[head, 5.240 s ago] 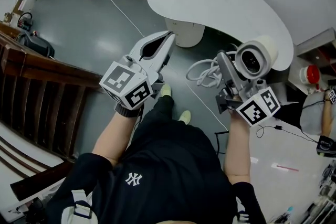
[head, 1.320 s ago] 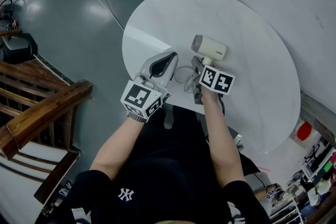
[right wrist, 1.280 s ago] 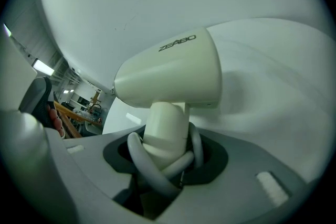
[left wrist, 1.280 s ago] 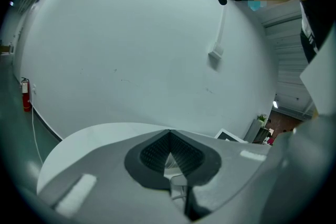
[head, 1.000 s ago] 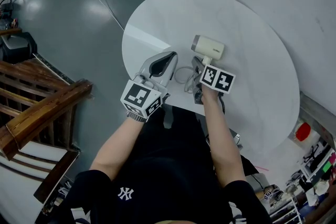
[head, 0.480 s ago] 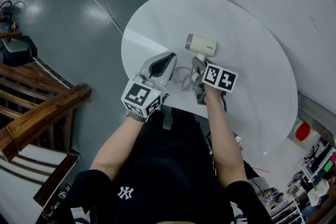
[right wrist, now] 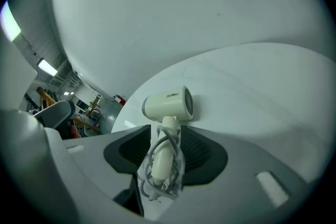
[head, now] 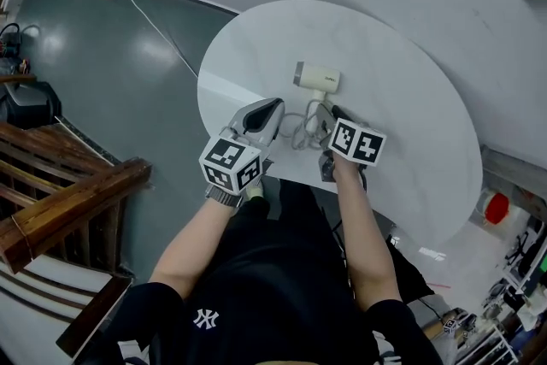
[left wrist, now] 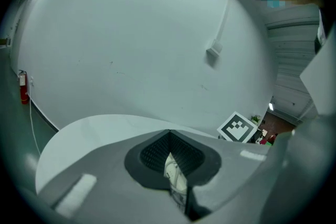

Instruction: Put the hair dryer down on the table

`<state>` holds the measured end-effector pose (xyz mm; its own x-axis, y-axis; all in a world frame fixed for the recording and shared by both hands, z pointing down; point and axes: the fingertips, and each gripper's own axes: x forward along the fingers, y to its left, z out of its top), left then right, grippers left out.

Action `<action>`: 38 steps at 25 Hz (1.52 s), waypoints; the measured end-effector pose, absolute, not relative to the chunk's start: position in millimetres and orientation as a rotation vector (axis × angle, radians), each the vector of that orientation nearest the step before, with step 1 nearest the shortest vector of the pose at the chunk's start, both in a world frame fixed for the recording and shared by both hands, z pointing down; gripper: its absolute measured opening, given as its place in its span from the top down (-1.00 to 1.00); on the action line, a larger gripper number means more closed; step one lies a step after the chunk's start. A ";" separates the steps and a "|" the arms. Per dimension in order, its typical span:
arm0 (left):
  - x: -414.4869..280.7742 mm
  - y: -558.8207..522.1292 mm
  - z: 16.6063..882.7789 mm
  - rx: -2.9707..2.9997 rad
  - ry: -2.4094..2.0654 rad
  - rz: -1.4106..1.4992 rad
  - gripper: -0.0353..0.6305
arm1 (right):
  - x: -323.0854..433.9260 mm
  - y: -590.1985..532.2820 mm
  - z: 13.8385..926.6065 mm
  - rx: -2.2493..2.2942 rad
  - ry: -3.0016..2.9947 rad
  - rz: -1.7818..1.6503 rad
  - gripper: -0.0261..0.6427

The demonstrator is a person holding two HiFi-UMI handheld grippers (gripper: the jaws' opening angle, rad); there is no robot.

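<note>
Lowering hair dryer onto table; half second ago barrel rode higher, now it seems to rest on white top; set-down nearly done, only release left, I judge; my right gripper clamped on handle, cord bunched round it; my left gripper jaws together, idle near table edge; pale strip between left pads unidentifiable; contact under barrel hidden.

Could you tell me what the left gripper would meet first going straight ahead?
The left gripper would probably meet only bare table, then the wall; the hair dryer lies right of its line.
</note>
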<state>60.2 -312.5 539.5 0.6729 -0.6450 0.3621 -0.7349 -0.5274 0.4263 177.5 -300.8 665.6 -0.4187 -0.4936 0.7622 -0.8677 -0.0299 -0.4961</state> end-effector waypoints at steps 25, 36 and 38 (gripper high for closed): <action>12.2 -228.8 424.0 2.446 -0.996 -0.023 0.89 | 93.1 -235.2 440.2 1.595 -2.521 0.828 0.85; -9.4 -182.7 357.4 2.573 -0.958 -0.138 0.89 | 65.1 -186.7 372.1 1.648 -2.632 0.647 0.86; -12.9 -176.0 344.1 2.597 -0.952 -0.157 0.89 | 60.7 -179.6 358.6 1.658 -2.652 0.603 0.86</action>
